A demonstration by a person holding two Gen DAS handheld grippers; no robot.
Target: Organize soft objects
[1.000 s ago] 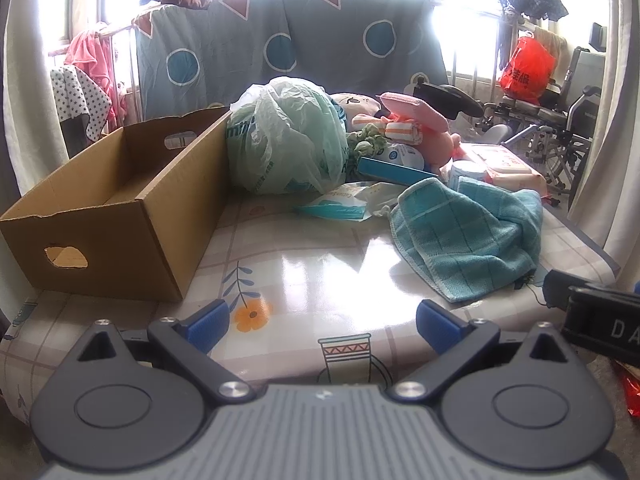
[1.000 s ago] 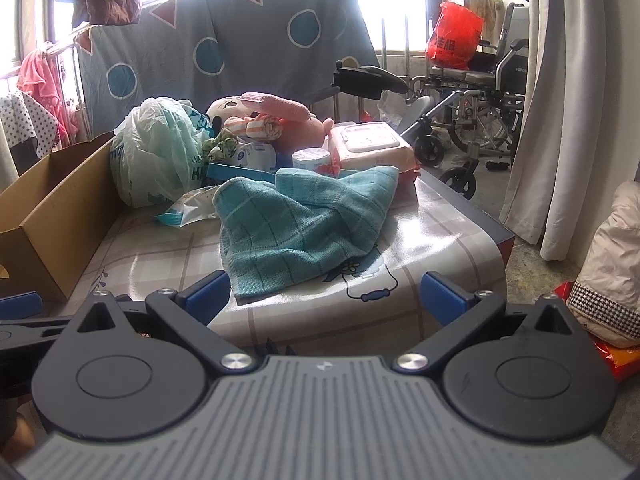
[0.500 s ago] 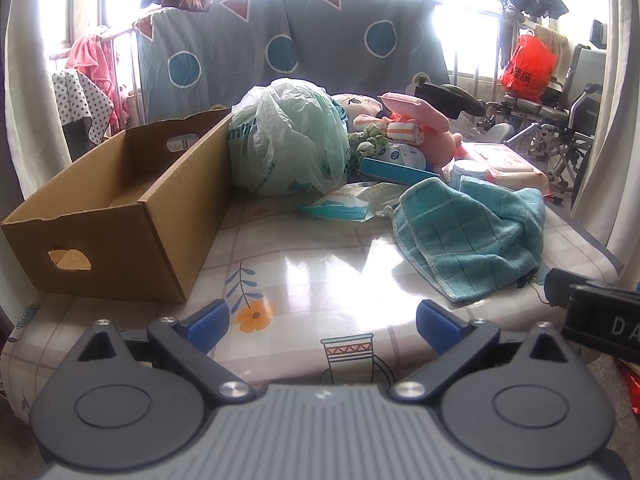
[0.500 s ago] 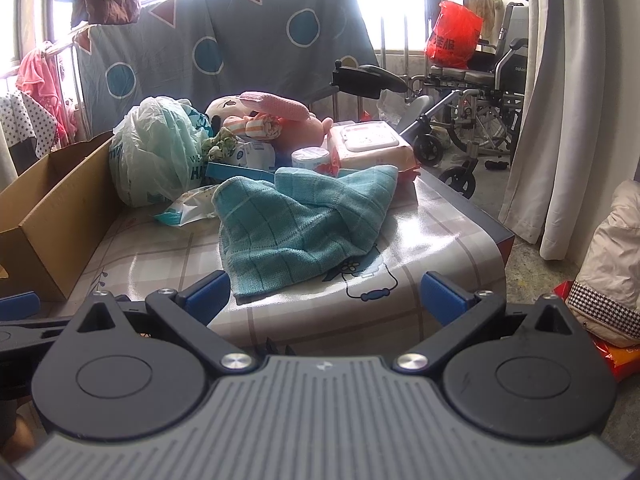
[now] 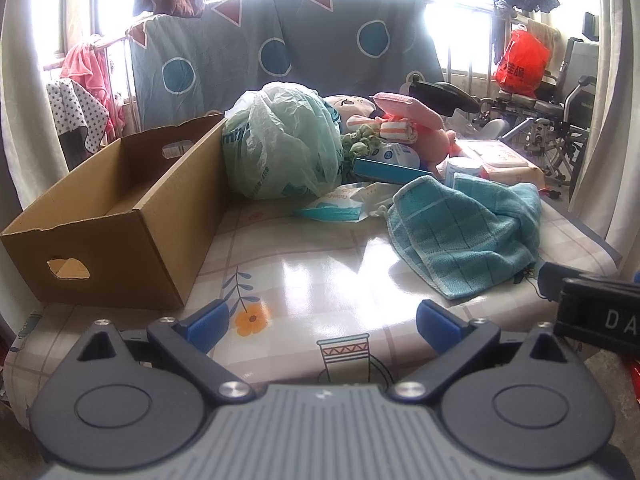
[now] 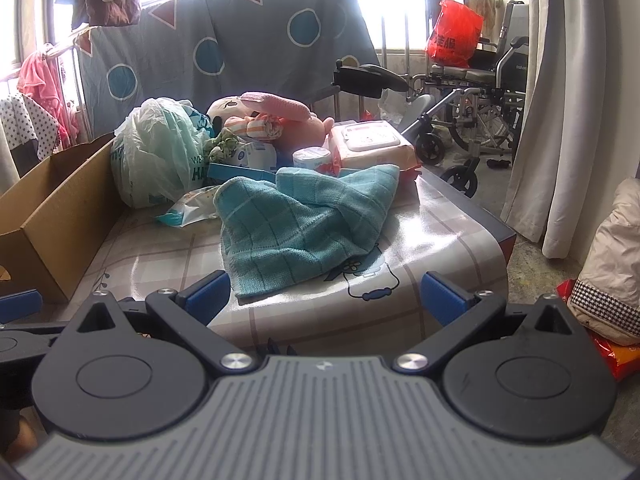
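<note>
Left claw and right claw are both held spread, nothing gripped. Teal towel is crumpled on the surface, right of the cardboard box.

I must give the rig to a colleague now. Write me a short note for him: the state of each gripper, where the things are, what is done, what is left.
Left gripper: open, holds nothing, at the near table edge.
Right gripper: open, holds nothing, just before the teal towel.
Cardboard box: on the left of the table; nothing shows inside it.
Towel: crumpled on the table, right of centre.
Pink plush toy, green plastic bag, wipes pack: piled at the back.
Done: nothing visibly sorted yet.
Left: probably the towel first, then the other soft things.
</note>
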